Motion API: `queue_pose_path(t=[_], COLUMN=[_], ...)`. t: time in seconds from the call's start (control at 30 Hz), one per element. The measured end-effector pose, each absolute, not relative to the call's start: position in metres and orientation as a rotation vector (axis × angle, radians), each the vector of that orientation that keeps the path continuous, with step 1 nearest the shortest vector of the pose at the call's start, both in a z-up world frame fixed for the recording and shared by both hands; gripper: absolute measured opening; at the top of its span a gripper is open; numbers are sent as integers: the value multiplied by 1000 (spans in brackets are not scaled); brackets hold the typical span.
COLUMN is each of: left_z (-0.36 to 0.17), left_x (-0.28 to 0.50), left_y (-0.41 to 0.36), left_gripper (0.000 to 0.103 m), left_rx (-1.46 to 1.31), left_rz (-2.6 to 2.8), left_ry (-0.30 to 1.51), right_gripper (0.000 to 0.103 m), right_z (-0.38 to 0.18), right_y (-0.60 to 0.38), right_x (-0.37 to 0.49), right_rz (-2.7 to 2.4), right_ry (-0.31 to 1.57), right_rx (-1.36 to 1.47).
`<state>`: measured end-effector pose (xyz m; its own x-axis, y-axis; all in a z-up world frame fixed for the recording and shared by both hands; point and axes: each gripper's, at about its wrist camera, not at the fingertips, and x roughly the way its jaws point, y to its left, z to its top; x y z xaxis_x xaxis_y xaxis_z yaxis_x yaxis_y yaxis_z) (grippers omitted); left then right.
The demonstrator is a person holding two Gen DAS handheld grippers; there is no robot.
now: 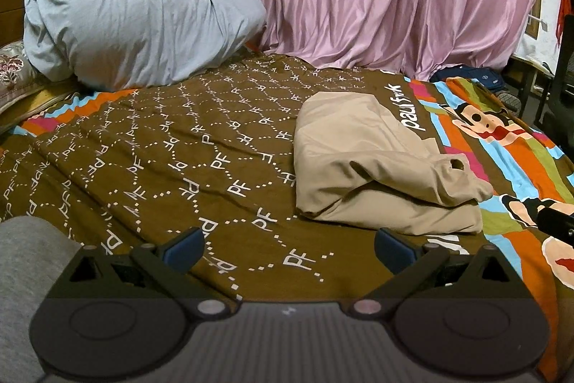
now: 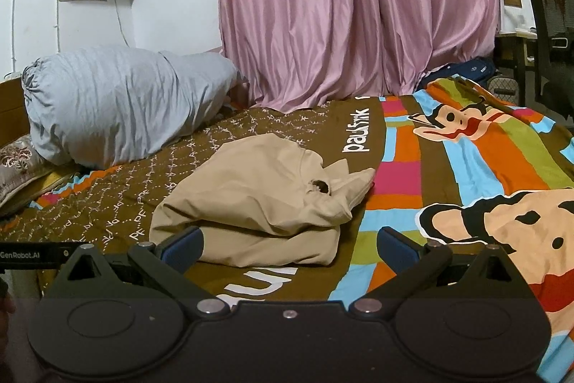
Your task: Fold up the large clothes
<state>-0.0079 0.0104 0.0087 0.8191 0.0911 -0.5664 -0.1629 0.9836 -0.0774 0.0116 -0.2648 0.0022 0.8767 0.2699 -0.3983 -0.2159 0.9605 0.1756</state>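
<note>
The left tool (image 1: 288, 248), its blue-padded fingers spread wide and gripping nothing, hovers over a brown patterned bedspread (image 1: 172, 160), with the beige garment (image 1: 373, 167) lying at its 1 o'clock, near but untouched; a grey sleeve (image 1: 25, 275) shows at 8 o'clock. In the right wrist view the right tool (image 2: 288, 248) is likewise splayed and empty, its left finger just in front of the garment's near edge, the bundle (image 2: 265, 200) sitting at 11 o'clock. The garment rests on the bed in a loose, lumpy stack, one pointed flap jutting towards the striped cartoon panel at its right. The fold looks partly made, not flat. The likely trouble from here: a pinch on the top layer alone would peel the stack open and undo the fold; a pinch too deep could catch the bedspread along with the cloth and drag it up. The soft mattress gives little to press against, so layers may slide. A grey bundled duvet (image 2: 118, 110) and pink curtain (image 2: 358, 13) stand well clear at 10 and 12 o'clock
</note>
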Motion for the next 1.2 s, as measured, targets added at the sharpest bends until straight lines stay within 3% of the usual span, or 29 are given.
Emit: queue_pose_path(t=[1.2], left_z=[9], left_x=[-8], left_y=[11], left_gripper=[102], left_rx=[-122], left_rz=[140], left_ry=[601], right_gripper=[102], right_z=[-1], right_y=[-268], right_x=[12], right_rz=[255], right_ry=[446], right_rx=[138])
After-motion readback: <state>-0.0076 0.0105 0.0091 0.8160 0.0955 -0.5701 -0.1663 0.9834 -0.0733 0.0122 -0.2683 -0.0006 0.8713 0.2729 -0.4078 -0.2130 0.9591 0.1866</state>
